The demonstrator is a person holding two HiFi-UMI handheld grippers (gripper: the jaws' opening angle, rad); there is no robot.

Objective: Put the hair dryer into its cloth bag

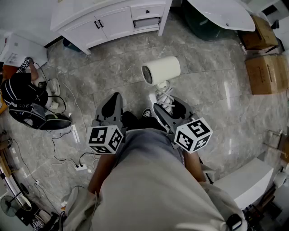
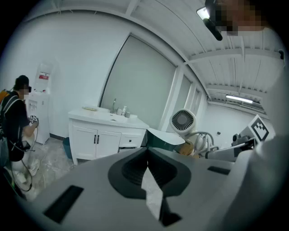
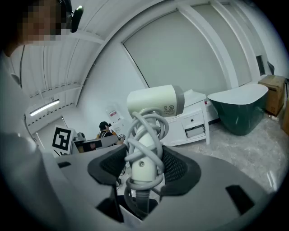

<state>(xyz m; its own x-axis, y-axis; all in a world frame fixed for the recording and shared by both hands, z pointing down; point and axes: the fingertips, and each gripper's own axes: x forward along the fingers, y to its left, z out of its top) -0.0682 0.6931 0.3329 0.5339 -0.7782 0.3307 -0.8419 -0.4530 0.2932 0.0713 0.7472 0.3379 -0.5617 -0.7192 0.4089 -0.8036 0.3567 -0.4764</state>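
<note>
A cream hair dryer (image 1: 161,70) with its grey cord wound round the handle is held up in front of me, barrel level. My right gripper (image 1: 170,107) is shut on that handle; in the right gripper view the pads (image 3: 178,166) press the cord-wrapped handle (image 3: 144,153) from both sides. My left gripper (image 1: 113,103) hangs beside it to the left, jaws closed together with nothing between them (image 2: 146,155). From the left gripper view the hair dryer's rear grille (image 2: 183,121) shows at the right. No cloth bag appears in any view.
The grey marble floor lies below. A white vanity cabinet (image 1: 113,18) stands at the far side, with a green-and-white tub (image 1: 216,13) to its right. Cardboard boxes (image 1: 266,72) sit at the right. A person (image 1: 20,94) crouches at the left near cables and a power strip (image 1: 81,167).
</note>
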